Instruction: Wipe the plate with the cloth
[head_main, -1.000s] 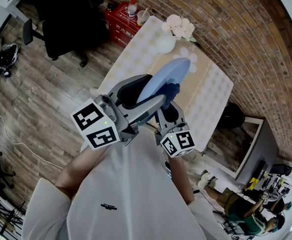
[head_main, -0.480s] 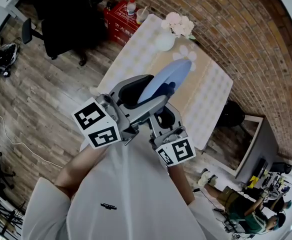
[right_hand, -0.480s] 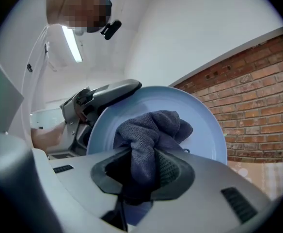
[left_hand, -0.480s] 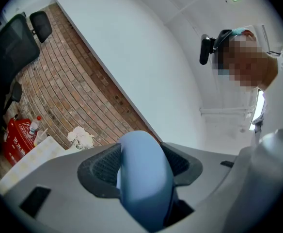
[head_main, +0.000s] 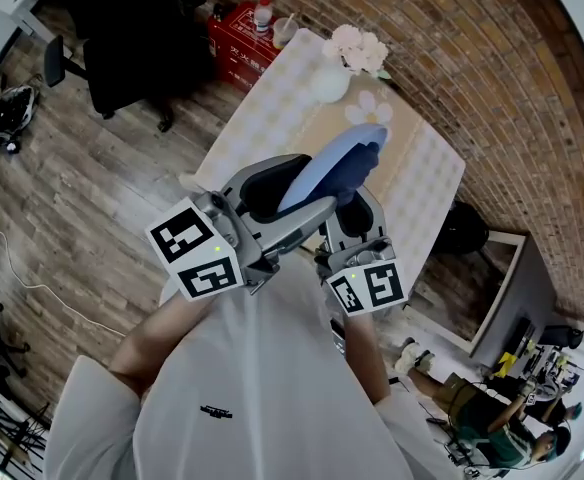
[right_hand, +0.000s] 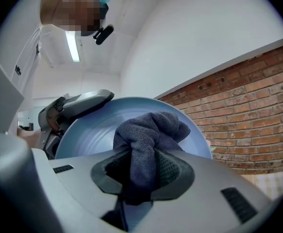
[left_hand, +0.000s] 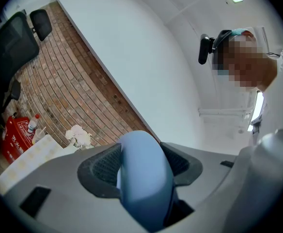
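Note:
I hold a light blue plate [head_main: 332, 163] up on edge above the table, my left gripper [head_main: 290, 193] shut on its rim. In the left gripper view the plate's edge [left_hand: 144, 176] fills the gap between the jaws. My right gripper [head_main: 354, 183] is shut on a dark blue cloth [right_hand: 149, 135], and the bunched cloth presses against the plate's face [right_hand: 93, 130] near its upper part. In the head view the cloth [head_main: 362, 163] shows as a dark lump at the plate's right side.
Below lies a table with a pale checked cover [head_main: 272, 98] and a tan mat [head_main: 397, 183]. A white vase of pale flowers [head_main: 337, 73] stands at its far end. A red crate [head_main: 242, 38] and black chairs [head_main: 132, 38] stand beyond. A brick wall [head_main: 472, 58] runs along the right.
My right gripper with the cloth has slid up along the plate's face toward its far edge, after dipping lower half a second ago. The left gripper and plate have hardly moved.

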